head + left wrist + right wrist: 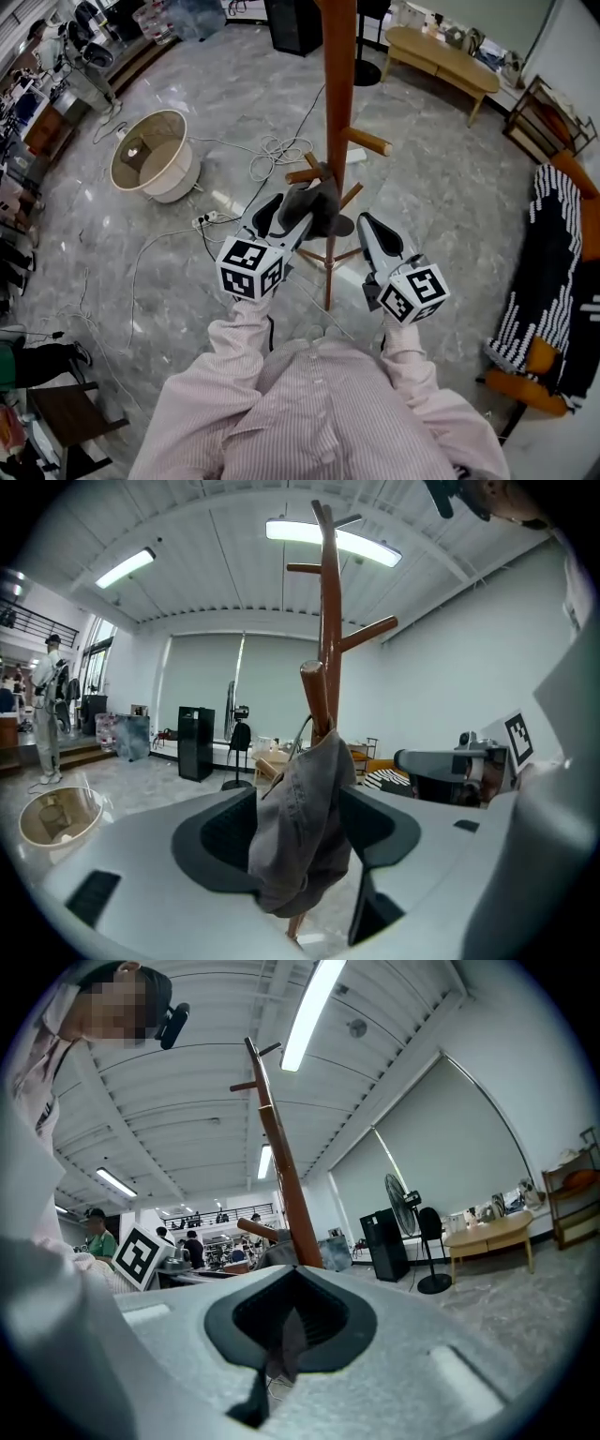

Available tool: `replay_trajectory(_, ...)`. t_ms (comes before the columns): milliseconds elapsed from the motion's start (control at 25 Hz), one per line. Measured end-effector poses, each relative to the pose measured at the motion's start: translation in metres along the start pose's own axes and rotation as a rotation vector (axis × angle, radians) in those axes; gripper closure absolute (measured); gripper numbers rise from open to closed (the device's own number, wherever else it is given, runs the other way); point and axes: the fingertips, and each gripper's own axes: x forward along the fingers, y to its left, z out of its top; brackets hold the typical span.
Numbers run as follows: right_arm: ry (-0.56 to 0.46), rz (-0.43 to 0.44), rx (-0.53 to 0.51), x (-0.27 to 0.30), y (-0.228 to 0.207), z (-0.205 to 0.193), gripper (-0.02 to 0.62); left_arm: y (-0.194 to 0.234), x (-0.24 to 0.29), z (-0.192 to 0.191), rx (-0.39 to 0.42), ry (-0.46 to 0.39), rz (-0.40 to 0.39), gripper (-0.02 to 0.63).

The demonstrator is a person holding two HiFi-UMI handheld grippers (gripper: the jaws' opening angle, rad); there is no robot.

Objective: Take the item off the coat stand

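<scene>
A brown wooden coat stand rises in front of me, and a grey cloth item hangs from one of its lower pegs. My left gripper reaches up to that peg with its jaws set wide on either side of the item. In the left gripper view the grey item droops from the peg between the dark pads, which do not squeeze it. My right gripper sits to the right of the pole. It is shut and holds nothing.
A round beige basin and loose white cables lie on the grey marble floor to the left. A low wooden table stands at the back right. A striped black-and-white seat is at the right edge.
</scene>
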Motion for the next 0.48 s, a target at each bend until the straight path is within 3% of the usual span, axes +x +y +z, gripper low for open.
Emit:
replay_trajectory(160,0.005,-0.014,0.012,0.001,-0.002,-0.007,0.591,-0.004,0.014,-0.004,0.008,0.030,-0.055,0.353)
replay_trajectory(280,0.017,-0.023,0.007,0.000,-0.004,-0.013,0.591,-0.006,0.021,-0.005,0.015,0.030,-0.067,0.443)
replay_trajectory(480,0.021,-0.040,0.005,-0.002,-0.006,-0.013,0.591,-0.005,0.023,-0.002,0.012,0.023,-0.061,0.536)
